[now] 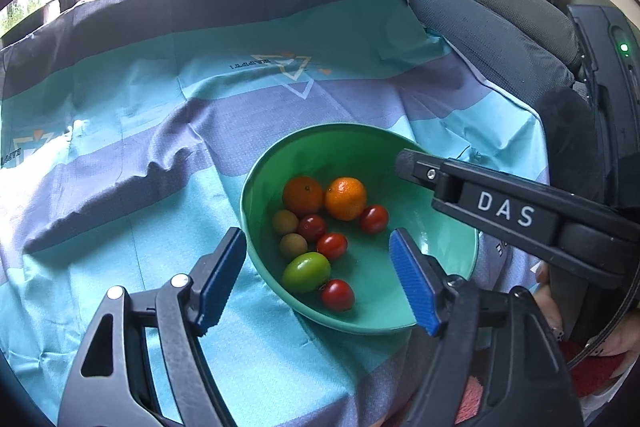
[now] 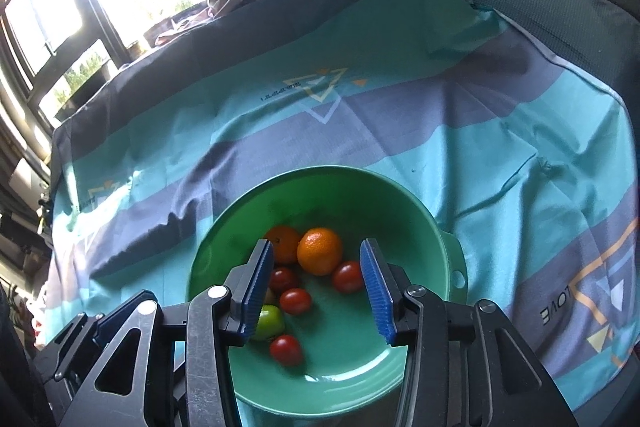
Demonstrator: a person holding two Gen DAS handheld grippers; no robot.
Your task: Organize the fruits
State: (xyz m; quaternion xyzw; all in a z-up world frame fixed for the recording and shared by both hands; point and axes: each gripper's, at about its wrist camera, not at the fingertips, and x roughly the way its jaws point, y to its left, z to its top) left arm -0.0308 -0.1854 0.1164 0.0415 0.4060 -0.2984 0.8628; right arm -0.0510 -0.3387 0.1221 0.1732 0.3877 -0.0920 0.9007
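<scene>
A: Over the green bowl [image 2: 416, 211] I'm hovering the right gripper [image 2: 320, 291], pads spread wide, gripping nothing. Left gripper [image 1: 316, 279] is straddling the bowl's near-left rim, also wide apart and holding nothing.

B: Where's the fruit sitting?

A: All of it is lying in the bowl on the striped cloth [image 1: 120, 115]. Two mandarins [image 1: 345, 198] are touching at the back, four cherry tomatoes [image 1: 332, 245] are scattered around, two small brown longan-looking fruits [image 1: 293, 245] on the left, one green fruit [image 1: 307, 271] near the front. I'm seeing nothing loose on the cloth.

B: So sorted or not?

A: Fits both: fruit gathered into the bowl, or a mixed bowl waiting to be split by kind. I'm not calling it from this.

B: Handling notes if you're picking?

A: Judging by the layout, the front tomato [image 2: 285, 349] and the right-hand one [image 2: 348, 277] are sitting clear of neighbours, so easiest access. I'm thinking pads straight down either side, closing gently since tomato skin is soft. Round fruit is likely rolling on the curved floor if nudged. Right-wrist view is hiding the brown ones behind my left pad [image 2: 256, 291], so I'm trusting the left-wrist view there.
</scene>
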